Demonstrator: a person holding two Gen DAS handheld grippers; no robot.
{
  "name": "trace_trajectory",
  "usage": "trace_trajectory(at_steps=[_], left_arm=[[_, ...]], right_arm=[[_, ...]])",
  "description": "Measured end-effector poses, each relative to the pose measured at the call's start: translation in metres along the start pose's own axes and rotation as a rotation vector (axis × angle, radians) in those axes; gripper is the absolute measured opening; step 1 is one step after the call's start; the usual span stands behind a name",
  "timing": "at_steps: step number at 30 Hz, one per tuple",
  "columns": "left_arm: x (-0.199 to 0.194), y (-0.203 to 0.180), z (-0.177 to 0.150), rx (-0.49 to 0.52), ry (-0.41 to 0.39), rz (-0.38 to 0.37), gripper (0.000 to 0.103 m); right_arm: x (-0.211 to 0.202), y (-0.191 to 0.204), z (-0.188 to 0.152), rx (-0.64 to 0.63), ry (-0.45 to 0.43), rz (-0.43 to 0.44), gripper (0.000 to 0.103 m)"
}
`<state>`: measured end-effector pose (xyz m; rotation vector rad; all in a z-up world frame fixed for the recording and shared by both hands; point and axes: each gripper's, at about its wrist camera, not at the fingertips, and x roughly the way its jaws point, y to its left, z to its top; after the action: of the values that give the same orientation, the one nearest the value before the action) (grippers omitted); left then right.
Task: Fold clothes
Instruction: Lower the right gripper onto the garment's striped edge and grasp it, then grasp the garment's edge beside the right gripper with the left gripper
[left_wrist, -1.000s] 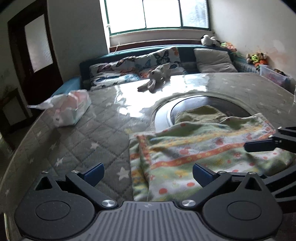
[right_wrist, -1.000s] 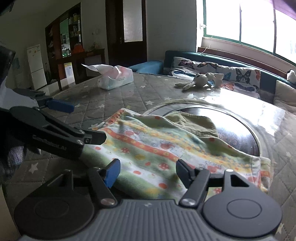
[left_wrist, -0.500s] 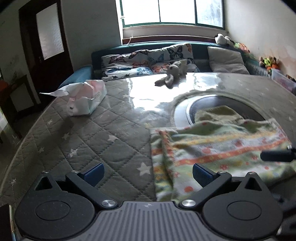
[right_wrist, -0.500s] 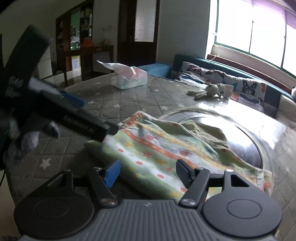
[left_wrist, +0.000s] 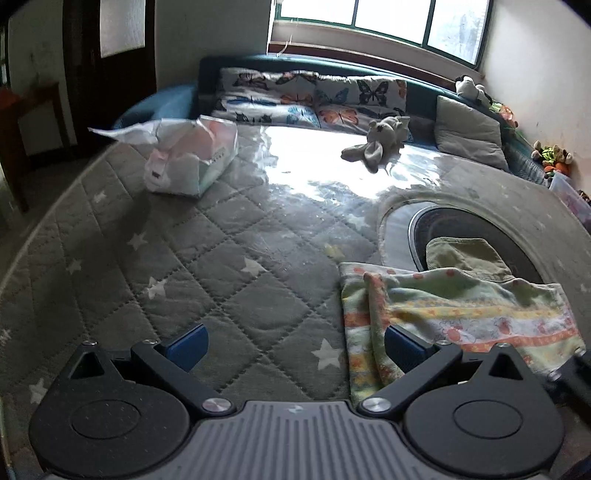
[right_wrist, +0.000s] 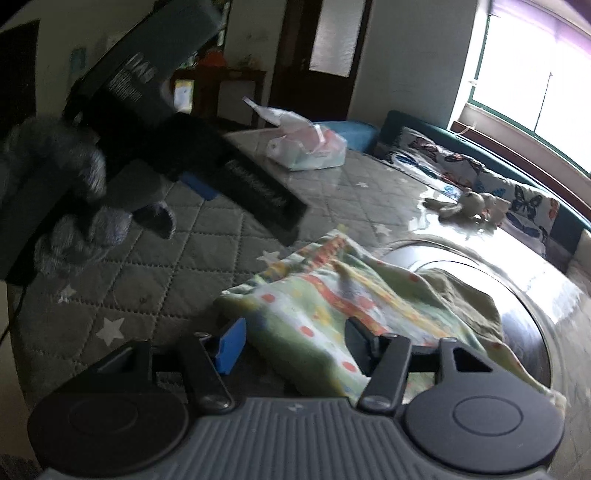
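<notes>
My left tool (left_wrist: 293, 345) gapes wide above the grey star-quilted tabletop (left_wrist: 207, 258); my right tool (right_wrist: 291, 345) also gapes, over the crumpled green floral-striped garment (right_wrist: 332, 306) lying by the round inset

Bench (left_wrist: 229, 280): grey quilted star cover under clear sheet. Tissue pack (left_wrist: 192, 162) upper left, plush rabbit (left_wrist: 376, 146) upper centre, striped floral cloth (left_wrist: 454, 317) lower right, partly overlapping dark round inset (left_wrist: 480, 229).
</notes>
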<state>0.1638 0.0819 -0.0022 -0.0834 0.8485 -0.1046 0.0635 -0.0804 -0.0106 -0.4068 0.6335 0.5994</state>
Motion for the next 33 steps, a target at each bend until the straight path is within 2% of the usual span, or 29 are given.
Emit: trace_trajectory(at_steps=[7, 11, 15, 22, 27, 32, 33], left_arm=[[0.003, -0.001, -0.001, -0.067, 0.028, -0.07, 0.103], [0.003, -0.005, -0.005, -0.096, 0.039, -0.091, 0.102], [0.004, -0.009, -0.01, -0.133, 0.052, -0.09, 0.1], [0.001, -0.016, -0.019, -0.217, 0.07, -0.104, 0.096], [0.0, -0.029, -0.019, -0.245, 0.087, -0.137, 0.083], [0.002, -0.037, -0.022, -0.3, 0.119, -0.202, 0.058], [0.003, -0.037, -0.023, -0.318, 0.128, -0.218, 0.055]], right_arm=[[0.012, 0.02, 0.002, -0.118, 0.011, -0.018, 0.036], [0.011, 0.019, -0.001, -0.103, -0.014, -0.007, 0.017], [0.003, 0.01, -0.002, -0.054, -0.059, 0.017, 0.012], [-0.018, -0.016, -0.005, 0.049, -0.112, 0.094, 0.01], [-0.032, -0.026, -0.011, 0.083, -0.144, 0.113, 0.009], [-0.043, -0.029, -0.017, 0.098, -0.166, 0.122, 0.008], [-0.045, -0.03, -0.018, 0.101, -0.17, 0.124, 0.008]])
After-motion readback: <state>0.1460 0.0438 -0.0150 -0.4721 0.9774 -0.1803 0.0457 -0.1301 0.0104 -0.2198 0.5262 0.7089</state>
